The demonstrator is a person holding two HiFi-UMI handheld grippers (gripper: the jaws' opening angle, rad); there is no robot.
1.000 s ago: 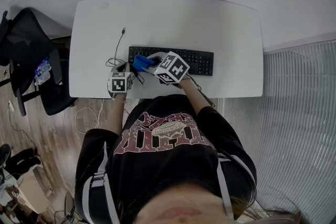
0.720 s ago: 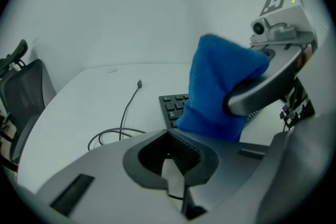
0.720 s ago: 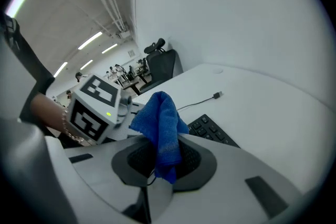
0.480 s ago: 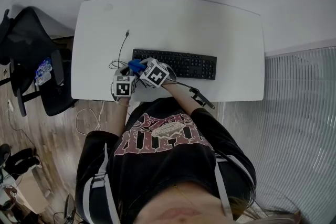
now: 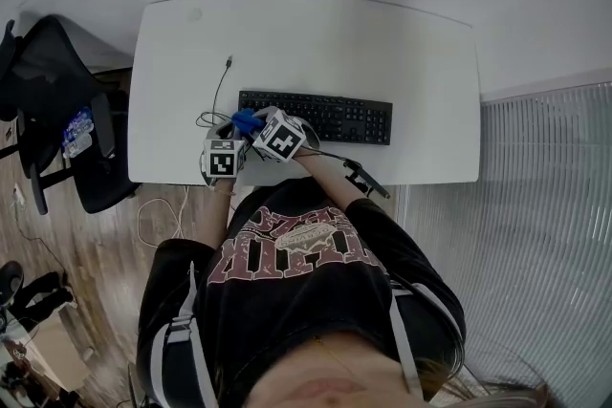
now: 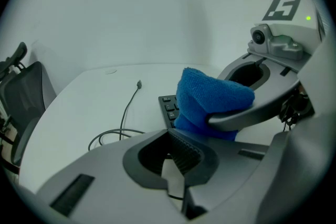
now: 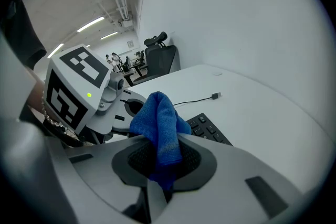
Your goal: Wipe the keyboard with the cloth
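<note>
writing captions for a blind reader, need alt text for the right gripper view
The right hand-held gripper is shut on a blue cloth that stands up from between its jaws. Behind it, a white desk holds the end of a black keyboard and a loose cable; the left hand-held gripper sits close at the left.

Blue cloth (image 5: 247, 120) by keyboard (image 5: 335, 116), left end

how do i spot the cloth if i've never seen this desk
Find the white desk, then the black keyboard on it. At the keyboard's left end, the cloth is the bright blue wad pinched in the right claw, the only coloured thing there.
</note>
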